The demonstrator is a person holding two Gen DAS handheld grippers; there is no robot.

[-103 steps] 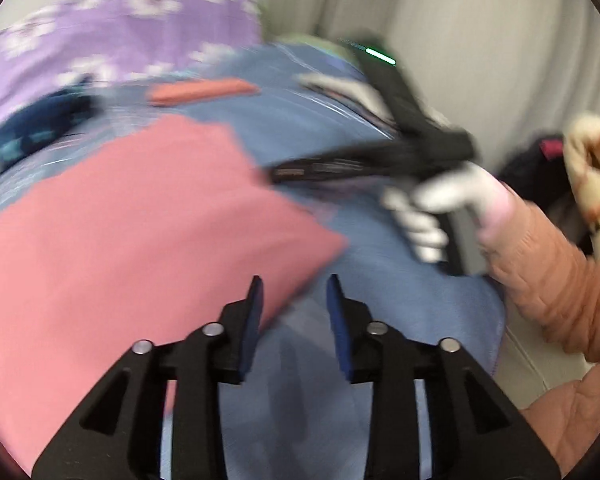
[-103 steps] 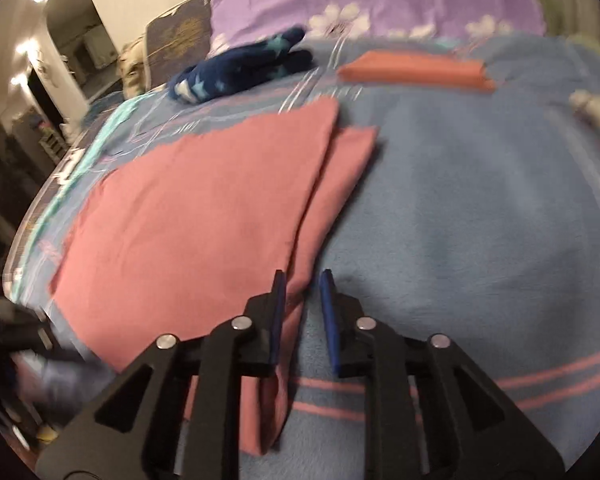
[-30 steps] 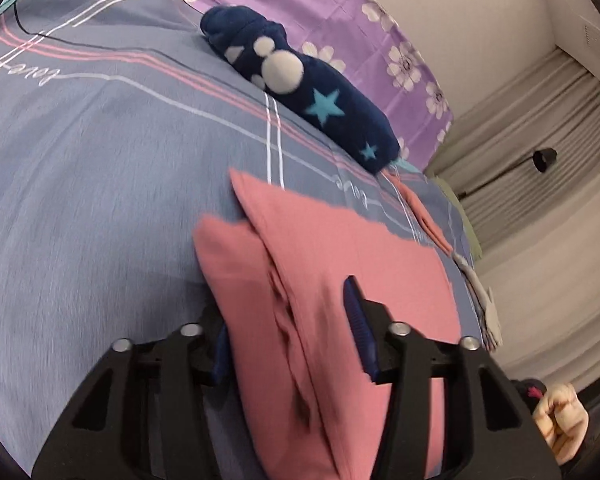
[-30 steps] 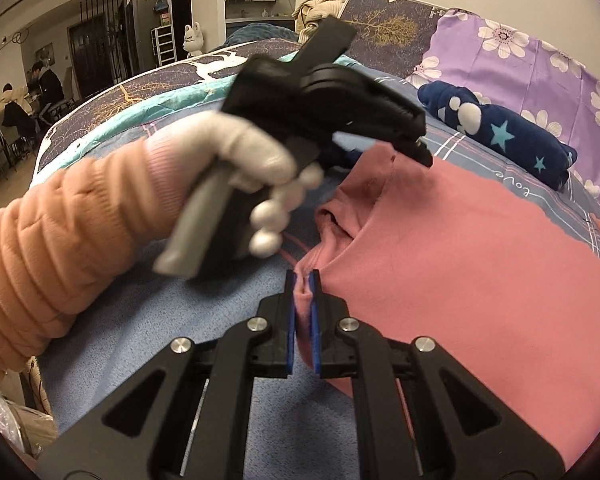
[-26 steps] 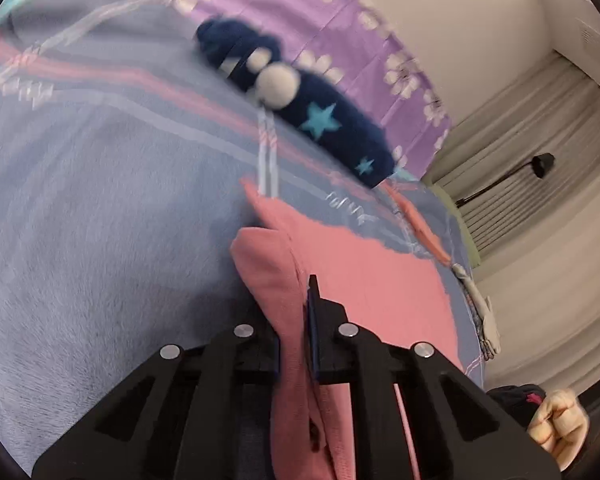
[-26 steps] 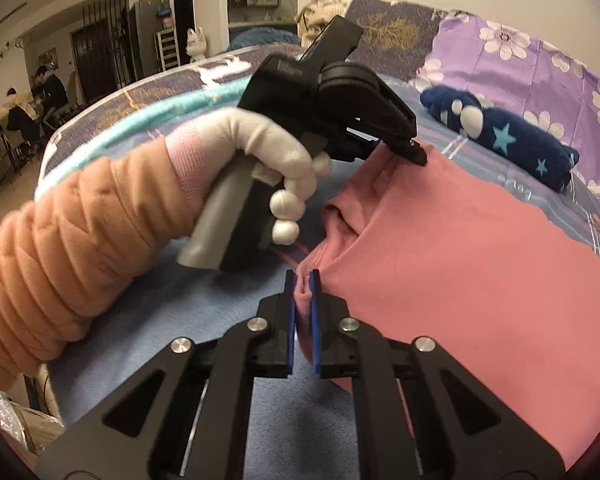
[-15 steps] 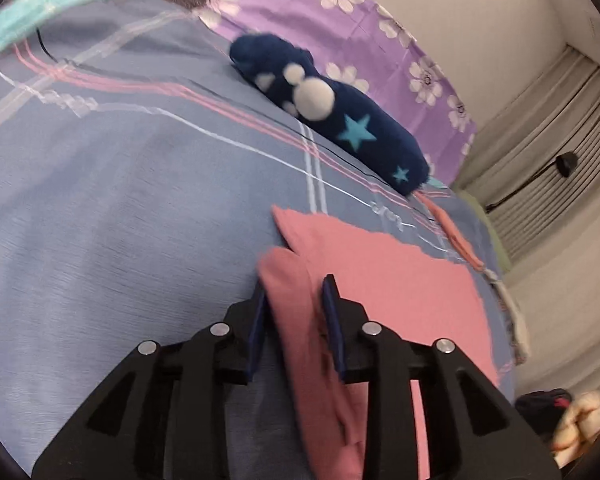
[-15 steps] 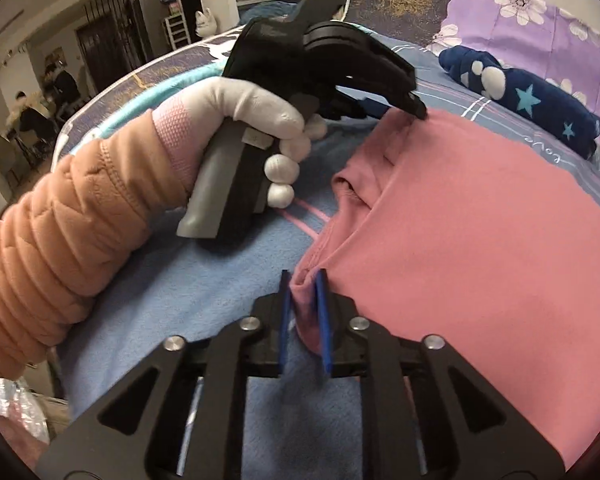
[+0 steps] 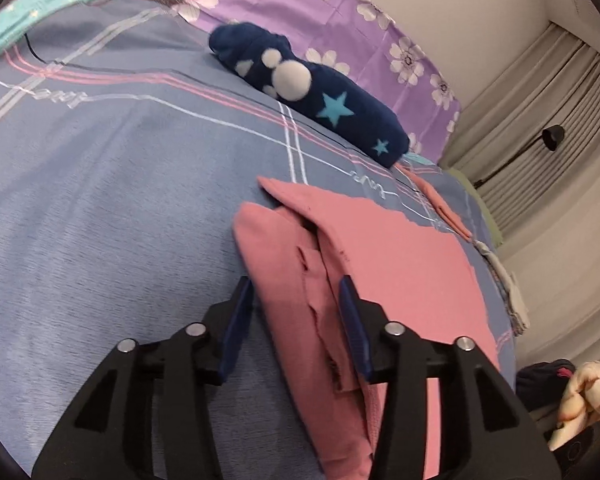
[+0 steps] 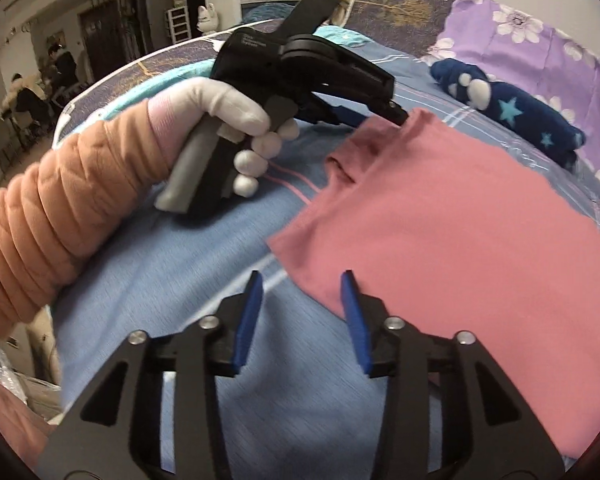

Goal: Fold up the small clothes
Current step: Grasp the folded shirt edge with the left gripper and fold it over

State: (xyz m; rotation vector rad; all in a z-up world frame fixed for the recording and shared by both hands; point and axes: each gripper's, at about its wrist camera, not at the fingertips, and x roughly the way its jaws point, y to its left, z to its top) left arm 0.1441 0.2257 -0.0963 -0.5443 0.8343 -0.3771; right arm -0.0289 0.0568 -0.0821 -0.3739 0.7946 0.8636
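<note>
Two pairs of jaws are opening. The left gripper [image 9: 296, 304] straddles the bunched folded edge of the pink garment [image 9: 400, 264] with its pads clear of the cloth; the right gripper [image 10: 302, 300] has only the garment's near corner just inside its right pad. The garment lies flat on the bed [image 9: 100, 200] ahead of both. It looks light, limp and thin; layers will likely slide, so pinching doubled edges or corners seems best. Script woven into the bedcover is not legible, nor is small print on the left gripper's body.

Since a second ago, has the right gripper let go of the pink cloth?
Yes. The right gripper is opening, and the pink cloth edge now lies flat on the blue bedsheet.
</note>
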